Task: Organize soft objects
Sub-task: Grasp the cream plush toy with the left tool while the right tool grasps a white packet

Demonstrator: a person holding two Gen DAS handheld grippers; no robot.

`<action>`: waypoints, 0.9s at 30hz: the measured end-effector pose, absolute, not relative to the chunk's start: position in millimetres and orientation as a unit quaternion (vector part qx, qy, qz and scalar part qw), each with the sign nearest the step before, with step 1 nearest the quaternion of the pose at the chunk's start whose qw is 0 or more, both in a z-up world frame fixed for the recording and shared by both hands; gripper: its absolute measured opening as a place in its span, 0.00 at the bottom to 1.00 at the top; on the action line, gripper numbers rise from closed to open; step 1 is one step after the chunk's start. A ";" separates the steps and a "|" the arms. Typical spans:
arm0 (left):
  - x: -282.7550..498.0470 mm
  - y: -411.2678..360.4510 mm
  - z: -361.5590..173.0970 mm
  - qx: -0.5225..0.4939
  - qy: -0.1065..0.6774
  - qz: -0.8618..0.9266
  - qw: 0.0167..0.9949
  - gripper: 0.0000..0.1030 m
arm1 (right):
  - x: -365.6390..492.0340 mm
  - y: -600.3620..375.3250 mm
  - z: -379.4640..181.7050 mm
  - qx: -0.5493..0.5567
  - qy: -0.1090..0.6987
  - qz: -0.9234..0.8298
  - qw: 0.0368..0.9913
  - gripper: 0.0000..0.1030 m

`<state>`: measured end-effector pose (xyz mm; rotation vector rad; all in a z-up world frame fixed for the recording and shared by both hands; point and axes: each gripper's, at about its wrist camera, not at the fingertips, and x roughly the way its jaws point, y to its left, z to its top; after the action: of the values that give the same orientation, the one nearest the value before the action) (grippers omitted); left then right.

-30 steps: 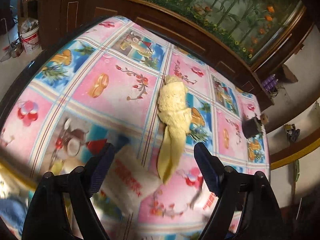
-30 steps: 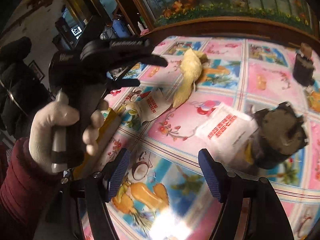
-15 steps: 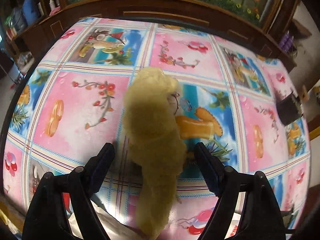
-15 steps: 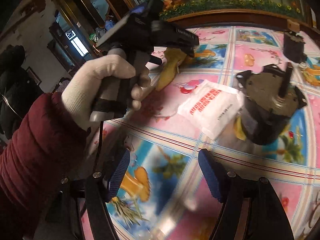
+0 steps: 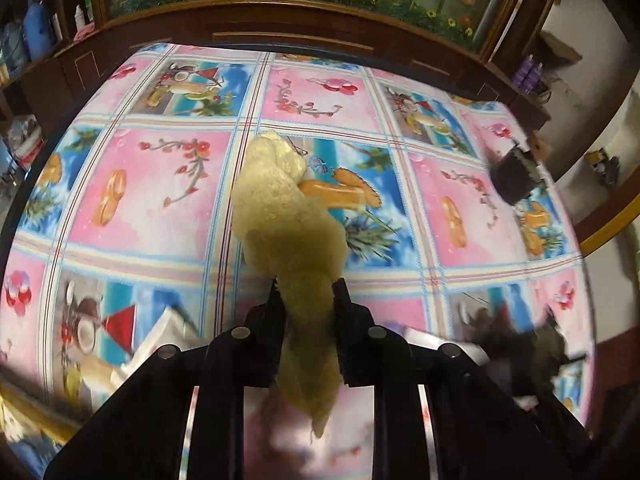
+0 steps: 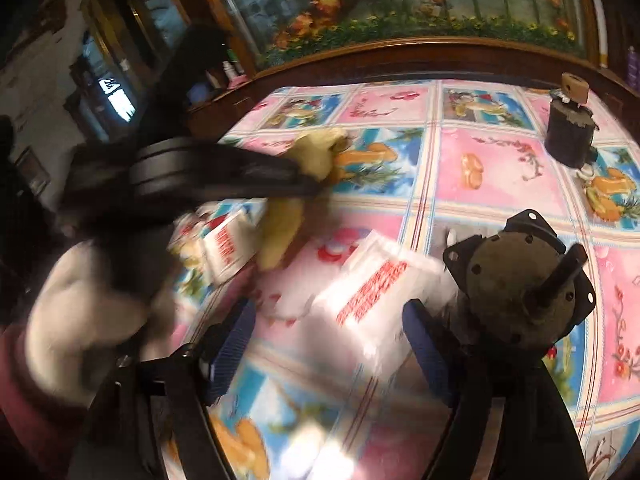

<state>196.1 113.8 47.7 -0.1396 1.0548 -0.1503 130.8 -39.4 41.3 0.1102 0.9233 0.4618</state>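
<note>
A long yellow fluffy cloth (image 5: 280, 216) lies on the patterned tablecloth (image 5: 168, 184). My left gripper (image 5: 306, 294) is shut on its narrow lower part, and the tail hangs down between the fingers. The right wrist view shows the same yellow cloth (image 6: 288, 232) held by the left gripper (image 6: 316, 190), with a white-gloved hand (image 6: 80, 320) on its handle. My right gripper (image 6: 330, 336) stands open, just above a white packet with red print (image 6: 376, 292). A second white packet (image 6: 228, 244) lies left of the cloth.
A dark motor with a shaft (image 6: 520, 288) stands by my right fingers. A small black cylinder (image 6: 568, 136) sits at the far right of the tablecloth (image 6: 500, 168). A dark wooden cabinet with a painted panel (image 5: 320, 20) runs behind the table.
My left gripper moved forward over the yellow cloth and shut on its narrow end. My right gripper slid closer to the white packet and stayed open.
</note>
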 end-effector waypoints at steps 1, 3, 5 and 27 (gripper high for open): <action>188.2 117.9 51.7 -0.076 0.500 -0.075 0.860 0.18 | 136.8 -32.8 39.8 0.049 0.443 0.222 0.867 0.79; 169.5 128.2 60.3 -0.100 0.492 -0.081 0.861 0.18 | 144.8 -22.3 34.3 0.030 0.443 0.203 0.873 0.78; 151.3 137.5 67.0 -0.123 0.485 -0.086 0.861 0.18 | 149.2 -13.9 25.0 0.009 0.451 0.188 0.872 0.81; 42.2 162.0 60.7 -0.197 0.447 -0.071 0.870 0.48 | 105.3 -68.0 27.6 0.099 0.481 0.232 0.839 0.71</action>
<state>42.2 162.0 60.7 -0.4114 0.9359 -0.1483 105.3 -68.0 27.6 0.2093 1.0181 0.4908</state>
